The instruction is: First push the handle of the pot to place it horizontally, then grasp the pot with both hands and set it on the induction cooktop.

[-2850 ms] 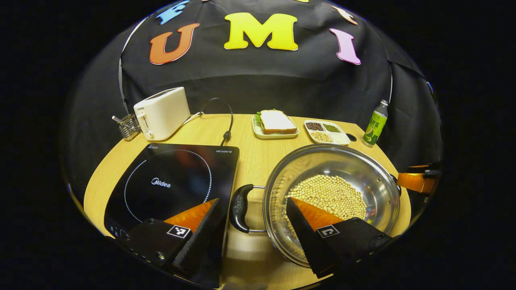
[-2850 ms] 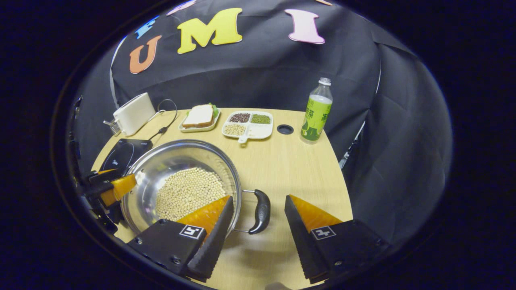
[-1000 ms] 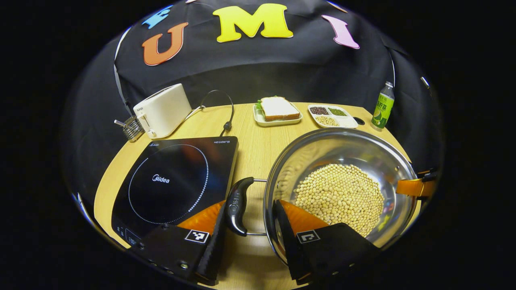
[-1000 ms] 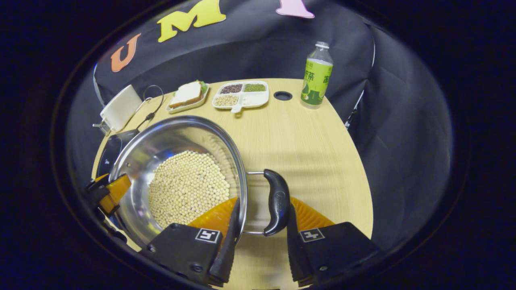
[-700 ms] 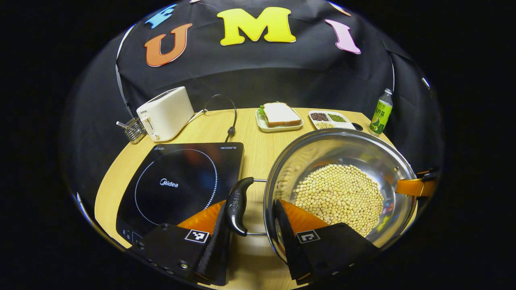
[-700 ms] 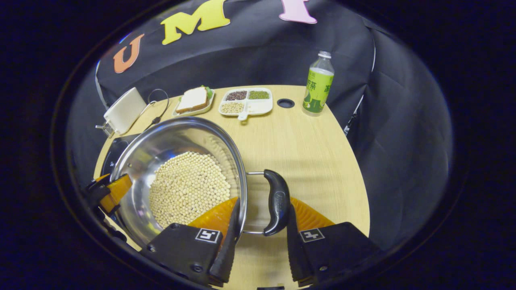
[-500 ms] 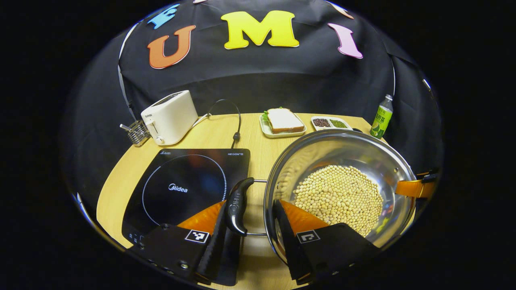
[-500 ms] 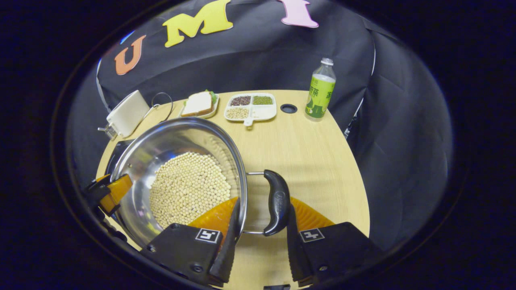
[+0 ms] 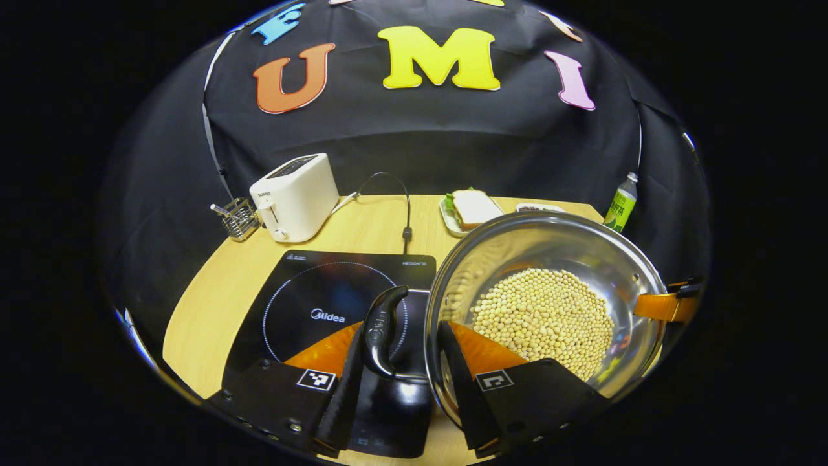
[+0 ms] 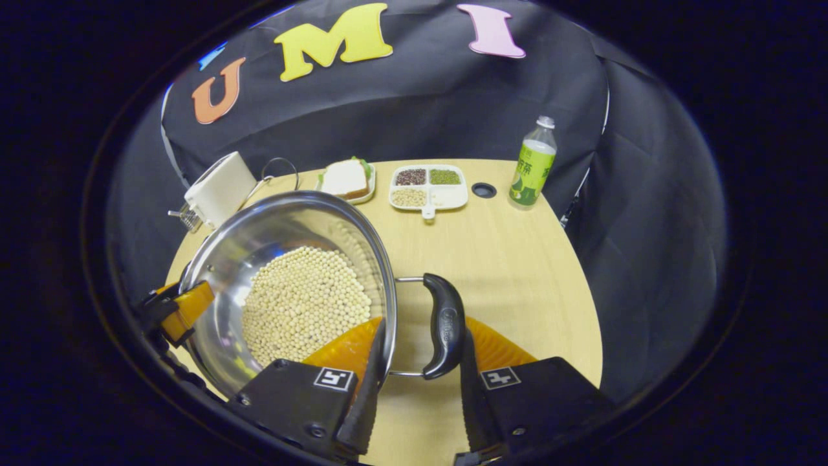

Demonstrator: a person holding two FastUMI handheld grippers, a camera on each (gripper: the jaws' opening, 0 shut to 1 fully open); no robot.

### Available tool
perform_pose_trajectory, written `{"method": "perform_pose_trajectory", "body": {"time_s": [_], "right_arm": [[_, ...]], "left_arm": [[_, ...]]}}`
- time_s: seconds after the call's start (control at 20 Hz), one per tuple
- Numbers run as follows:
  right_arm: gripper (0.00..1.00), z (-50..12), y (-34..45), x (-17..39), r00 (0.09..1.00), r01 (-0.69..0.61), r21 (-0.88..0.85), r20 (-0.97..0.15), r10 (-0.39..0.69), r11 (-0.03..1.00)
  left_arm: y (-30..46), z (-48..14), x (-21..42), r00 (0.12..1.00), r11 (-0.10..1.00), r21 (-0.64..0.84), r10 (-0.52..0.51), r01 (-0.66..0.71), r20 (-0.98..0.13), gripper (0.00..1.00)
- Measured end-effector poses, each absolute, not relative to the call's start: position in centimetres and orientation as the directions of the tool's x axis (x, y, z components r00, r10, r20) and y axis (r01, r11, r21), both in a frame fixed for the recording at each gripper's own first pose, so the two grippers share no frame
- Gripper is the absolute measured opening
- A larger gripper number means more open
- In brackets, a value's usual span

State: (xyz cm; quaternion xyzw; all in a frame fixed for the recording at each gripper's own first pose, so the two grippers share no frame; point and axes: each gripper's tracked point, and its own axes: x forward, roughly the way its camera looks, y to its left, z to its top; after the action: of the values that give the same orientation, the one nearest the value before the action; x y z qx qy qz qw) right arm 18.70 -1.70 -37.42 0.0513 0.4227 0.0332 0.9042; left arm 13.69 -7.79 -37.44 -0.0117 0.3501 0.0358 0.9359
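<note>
A steel pot (image 9: 550, 239) holding pale beans (image 9: 543, 317) hangs above the table, level, between both grippers. My left gripper (image 9: 398, 372) is shut on the pot's black left handle (image 9: 380, 327), one finger outside the handle and the other inside the rim. That handle and the pot's left edge hover over the right part of the black induction cooktop (image 9: 317, 304). In the right gripper view my right gripper (image 10: 417, 378) is shut the same way on the right handle (image 10: 444, 323). Each view shows the other gripper's orange finger at the pot's far rim (image 9: 666, 305) (image 10: 184, 309).
At the back of the wooden table (image 10: 504, 259) stand a white toaster (image 9: 294, 197), a small wire rack (image 9: 236, 217), the cooktop's cable (image 9: 406, 223), a sandwich plate (image 9: 471, 208), a divided dish of grains (image 10: 430, 184) and a green bottle (image 10: 532, 165).
Both grippers have closed on the pot's handles and raised it. Over the last second the pot has travelled left, so its left handle now hangs over the cooktop.
</note>
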Motion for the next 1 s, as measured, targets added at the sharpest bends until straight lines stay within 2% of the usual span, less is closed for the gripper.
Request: {"method": "perform_pose_trajectory", "body": {"time_s": [1.0], "right_arm": [[0.55, -36.0, 14.1, 18.9, 0.631, -0.058, 0.175, -0.757, 0.172, 0.983]], "left_arm": [[7.3, -36.7, 13.4, 0.742, 0.989, 0.042, 0.137, -0.145, -0.657, 0.64]]}}
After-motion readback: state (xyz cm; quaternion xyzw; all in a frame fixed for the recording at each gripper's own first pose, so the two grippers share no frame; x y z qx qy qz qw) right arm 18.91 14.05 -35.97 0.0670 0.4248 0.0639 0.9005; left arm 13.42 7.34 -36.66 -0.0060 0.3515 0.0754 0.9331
